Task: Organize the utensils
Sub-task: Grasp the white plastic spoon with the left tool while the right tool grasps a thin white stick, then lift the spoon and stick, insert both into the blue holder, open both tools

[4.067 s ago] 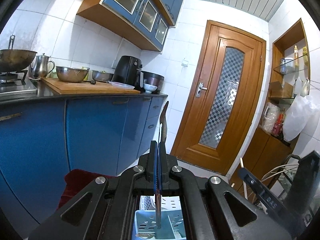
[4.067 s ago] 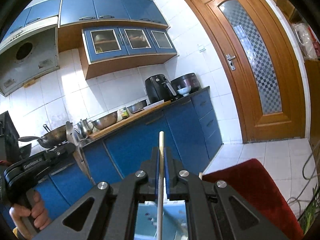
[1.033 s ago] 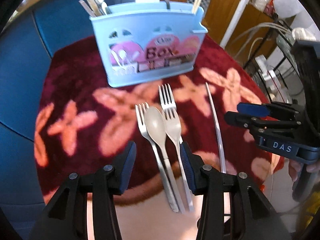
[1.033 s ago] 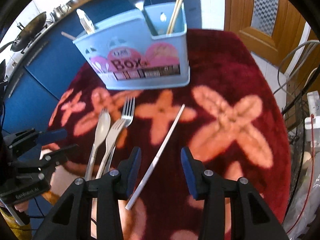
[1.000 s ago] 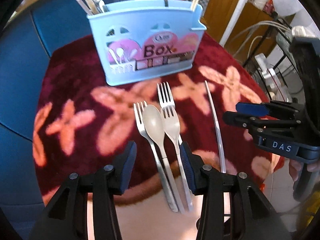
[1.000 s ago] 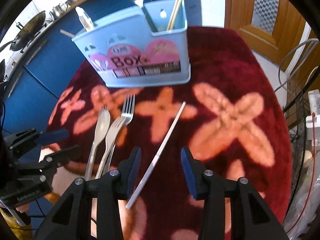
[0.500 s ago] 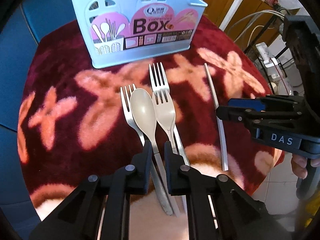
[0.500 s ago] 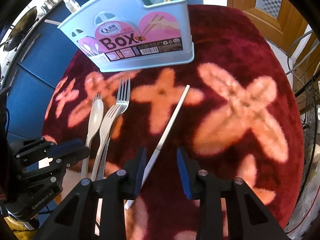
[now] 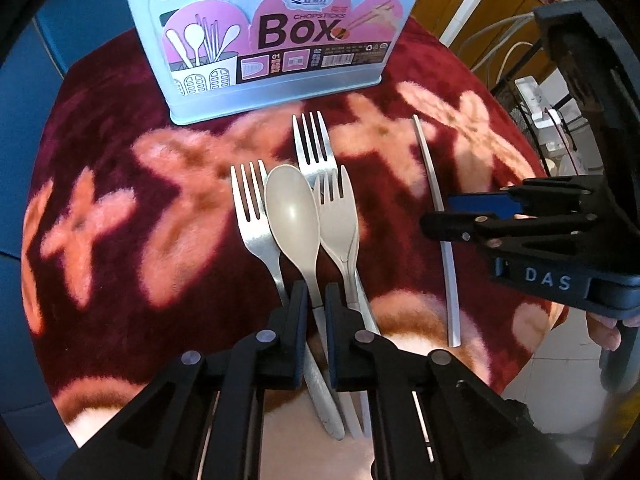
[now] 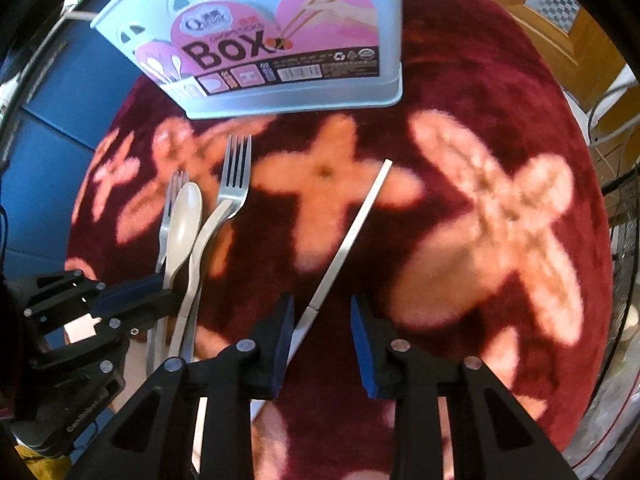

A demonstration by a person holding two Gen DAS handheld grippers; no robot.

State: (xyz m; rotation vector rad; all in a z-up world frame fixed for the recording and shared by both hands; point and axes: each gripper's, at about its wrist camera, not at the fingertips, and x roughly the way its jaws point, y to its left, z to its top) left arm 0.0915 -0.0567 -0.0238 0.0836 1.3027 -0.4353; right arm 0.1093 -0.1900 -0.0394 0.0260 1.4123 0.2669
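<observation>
A beige spoon point(image 9: 290, 216) lies on the dark red flowered cloth point(image 9: 120, 280) between a metal fork point(image 9: 250, 208) and a beige fork point(image 9: 338, 220). A second metal fork point(image 9: 312, 140) lies farther up. My left gripper point(image 9: 317, 292) points down, its jaws closing tight on the spoon's handle. A white chopstick point(image 10: 352, 228) lies to the right. My right gripper point(image 10: 321, 308) hangs over the chopstick's near end with its jaws closing. The stick is between them near the left pad, not pressed. The light blue utensil box point(image 9: 272, 40) stands behind.
The cloth covers a round top whose edge falls away at the right and near sides. Blue cabinet fronts point(image 9: 24, 60) stand to the left. A wooden door point(image 10: 560, 12), cables and a power strip point(image 9: 536, 92) are on the right. A person's fingers point(image 9: 604, 332) hold the right gripper's handle.
Both grippers came down toward the cloth. The left jaws narrowed from wide apart onto the spoon's handle. The right jaws drew closer together around the chopstick's near end.
</observation>
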